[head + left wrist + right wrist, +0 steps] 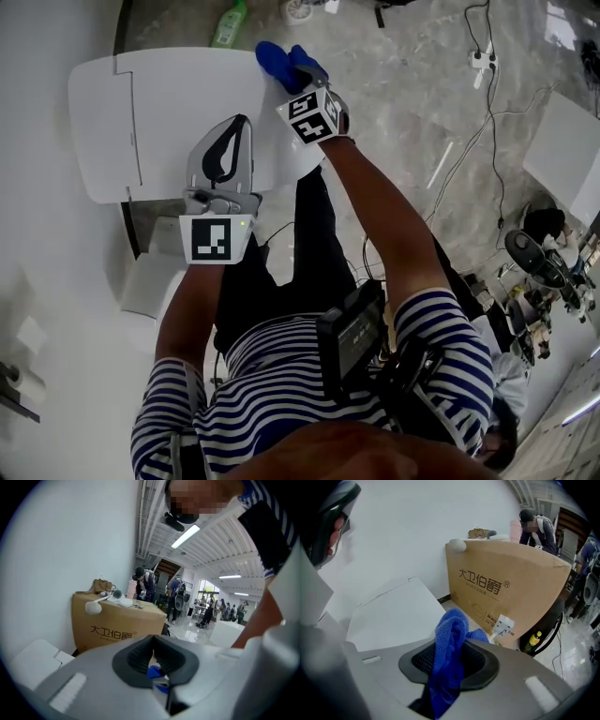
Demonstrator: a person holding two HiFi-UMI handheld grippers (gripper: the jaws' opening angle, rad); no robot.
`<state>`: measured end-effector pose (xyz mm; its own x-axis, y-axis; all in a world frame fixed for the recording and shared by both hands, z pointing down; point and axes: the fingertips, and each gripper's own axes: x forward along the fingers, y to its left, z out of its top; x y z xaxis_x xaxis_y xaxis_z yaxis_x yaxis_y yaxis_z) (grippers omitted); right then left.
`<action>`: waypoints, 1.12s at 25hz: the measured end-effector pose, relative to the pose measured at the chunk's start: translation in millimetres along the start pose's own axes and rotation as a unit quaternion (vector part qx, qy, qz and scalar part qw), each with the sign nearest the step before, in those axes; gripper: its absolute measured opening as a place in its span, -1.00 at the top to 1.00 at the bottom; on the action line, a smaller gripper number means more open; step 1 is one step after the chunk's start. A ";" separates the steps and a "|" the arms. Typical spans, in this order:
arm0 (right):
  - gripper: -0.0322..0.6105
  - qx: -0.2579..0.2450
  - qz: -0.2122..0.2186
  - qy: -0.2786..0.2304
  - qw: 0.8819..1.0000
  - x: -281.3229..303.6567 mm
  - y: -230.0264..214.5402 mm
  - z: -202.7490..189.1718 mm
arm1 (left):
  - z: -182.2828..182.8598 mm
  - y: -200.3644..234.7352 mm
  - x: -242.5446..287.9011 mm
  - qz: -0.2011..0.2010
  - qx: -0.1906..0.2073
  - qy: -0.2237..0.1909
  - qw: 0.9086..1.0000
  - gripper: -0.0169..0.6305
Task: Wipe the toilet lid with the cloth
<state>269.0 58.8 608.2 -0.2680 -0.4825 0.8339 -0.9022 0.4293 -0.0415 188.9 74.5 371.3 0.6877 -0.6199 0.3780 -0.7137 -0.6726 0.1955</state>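
Right hand-held gripper (298,73) pinches blue cloth (274,58) at edge of toilet lid (178,94); left hand-held gripper (240,122) closed; marbled floor (412,84).

Bright, even daylight; fisheye-warped edges.

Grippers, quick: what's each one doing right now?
Left gripper: tongs closed, holding nothing.
Right gripper: tongs closed on the blue cloth.
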 end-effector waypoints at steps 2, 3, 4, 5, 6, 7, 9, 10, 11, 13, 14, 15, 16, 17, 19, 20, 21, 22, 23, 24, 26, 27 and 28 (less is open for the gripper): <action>0.54 0.006 -0.005 0.003 1.000 -7.1 -5.1 -13.9 | -1.2 -10.1 2.2 -0.006 0.003 0.000 1.000 0.94; 0.54 0.007 -0.006 0.004 1.000 -9.2 -6.7 -19.6 | -1.9 -14.0 2.9 -0.008 0.002 -0.001 1.000 0.94; 0.54 0.007 -0.006 0.004 1.000 -10.5 -8.3 -24.2 | -3.1 -17.9 3.8 -0.010 0.002 -0.001 1.000 0.94; 0.54 0.005 -0.005 0.004 1.000 -11.0 -10.0 -27.5 | -4.5 -21.8 4.9 -0.012 0.003 0.000 1.000 0.94; 0.54 0.003 -0.004 0.004 1.000 -11.2 -11.5 -29.3 | -5.5 -25.4 6.0 -0.013 0.004 -0.001 1.000 0.94; 0.54 0.001 -0.003 0.004 1.000 -10.9 -12.5 -30.1 | -6.5 -28.4 6.7 -0.014 0.005 -0.002 1.000 0.94; 0.54 0.001 -0.004 0.003 1.000 -9.6 -13.2 -30.0 | -9.4 -31.5 6.3 -0.015 0.005 0.000 1.000 0.94; 0.54 0.001 -0.005 0.002 1.000 -8.9 -13.6 -29.6 | -10.9 -31.5 5.4 -0.014 0.002 0.002 1.000 0.94; 0.54 0.000 -0.007 0.002 1.000 -8.5 -14.0 -28.8 | -11.3 -30.5 4.1 -0.012 0.000 0.001 1.000 0.94; 0.54 -0.006 -0.010 0.004 1.000 -8.9 -14.3 -26.0 | -10.4 -26.1 -0.2 -0.009 0.000 -0.004 1.000 0.94; 0.54 -0.009 -0.011 0.006 1.000 -9.4 -14.3 -23.8 | -10.4 -22.5 -3.3 -0.006 -0.001 -0.002 1.000 0.94; 0.54 -0.012 -0.012 0.009 1.000 -10.0 -14.3 -20.5 | -10.1 -17.8 -6.6 -0.003 -0.002 0.000 1.000 0.94; 0.54 -0.013 -0.013 0.010 1.000 -10.9 -14.2 -15.5 | -8.3 -12.1 -10.0 0.001 -0.004 0.000 1.000 0.94; 0.54 -0.014 -0.015 0.009 1.000 -12.1 -13.5 -8.8 | -5.1 -5.8 -13.9 0.006 -0.006 -0.002 1.000 0.94; 0.54 -0.023 -0.017 0.005 1.000 -15.2 -8.3 9.4 | 3.1 8.5 -24.4 0.018 -0.014 -0.011 1.000 0.94; 0.54 -0.032 -0.017 0.001 0.999 -16.8 -3.9 20.9 | 6.9 16.4 -30.8 0.025 -0.017 -0.015 0.999 0.94; 0.54 -0.043 -0.016 -0.003 0.999 -18.0 1.2 34.3 | 10.5 24.6 -37.4 0.033 -0.019 -0.018 0.999 0.94; 0.54 -0.055 -0.014 -0.009 0.998 -18.8 6.6 49.5 | 14.4 33.4 -43.9 0.041 -0.021 -0.021 0.999 0.94; 0.54 -0.068 -0.012 -0.015 0.998 -18.9 12.8 65.8 | 18.7 42.5 -50.4 0.049 -0.023 -0.026 0.998 0.94; 0.54 -0.080 -0.010 -0.021 0.997 -18.4 20.2 82.5 | 23.0 52.0 -57.6 0.057 -0.025 -0.030 0.998 0.94; 0.54 -0.099 -0.005 -0.032 0.995 -15.6 38.7 116.0 | 30.1 72.2 -74.4 0.072 -0.032 -0.038 0.996 0.94; 0.54 -0.107 -0.002 -0.038 0.994 -13.4 49.4 132.9 | 32.8 83.1 -83.7 0.080 -0.034 -0.041 0.995 0.94; 0.54 -0.114 0.001 -0.044 0.993 -10.7 60.8 149.6 | 34.9 94.4 -93.1 0.088 -0.038 -0.045 0.994 0.94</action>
<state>166.4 -24.2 514.4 -0.3081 -0.5420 0.7819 -0.8044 0.5872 0.0901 62.1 54.7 323.0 0.5571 -0.7615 0.3314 -0.8302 -0.5198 0.2014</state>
